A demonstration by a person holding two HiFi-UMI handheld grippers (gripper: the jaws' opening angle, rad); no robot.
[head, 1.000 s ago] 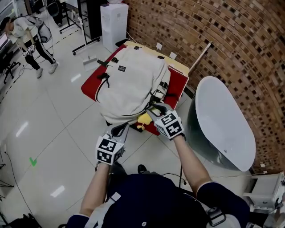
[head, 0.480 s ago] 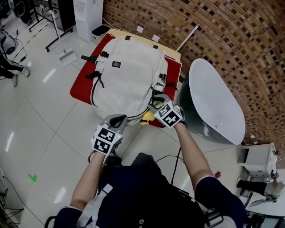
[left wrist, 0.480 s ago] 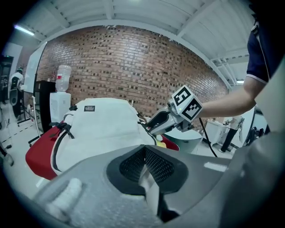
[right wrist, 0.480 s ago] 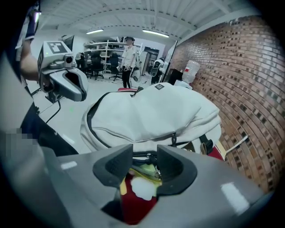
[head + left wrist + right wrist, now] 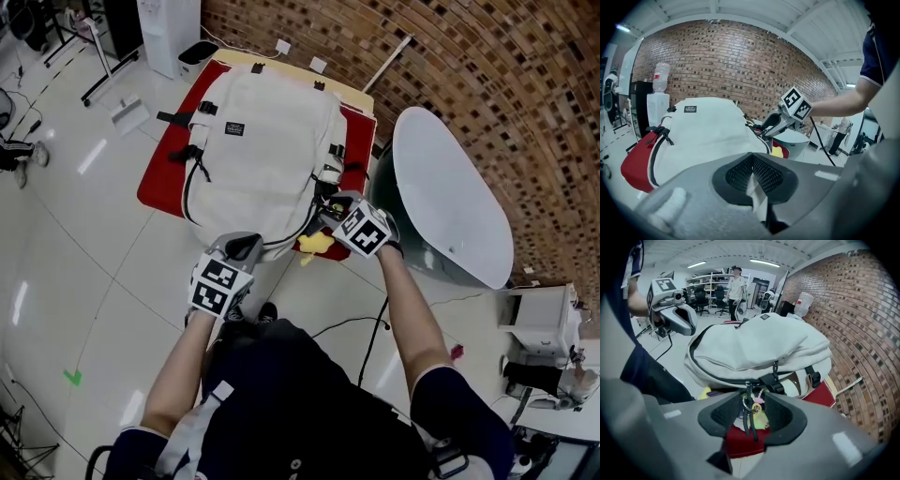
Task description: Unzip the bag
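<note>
1. While the white bag (image 5: 258, 150) lies flat on a red-covered table (image 5: 157, 178), its near end is seen to reach the table's near edge.
2. The left gripper (image 5: 244, 249) is held at the bag's near left corner. Its jaws are pressed together on a pale strip (image 5: 753, 187) that hangs down from between the pads.
3. The right gripper (image 5: 326, 206) is placed at the bag's near right corner and tilted steeply down. Its jaws have just been opening and are spread wide. The zipper pull (image 5: 749, 416), with its dark cords and ring, hangs between the pads, and neither pad is pressed on it.
4. A yellow toy (image 5: 315, 244) is seen just under the near right corner, at the table edge.
5. Room on the right is limited by a white oval tub (image 5: 450, 206), which stands just beside the table.
6. The far side is closed off by a brick wall (image 5: 487, 75) close behind the table.
7. Open tiled floor (image 5: 84, 253) is found on the left and on the near left. A water dispenser (image 5: 169, 33) stands at the far left, well apart from the bag.
8. A dark cable (image 5: 375, 333) is laid on the floor near the right arm.
</note>
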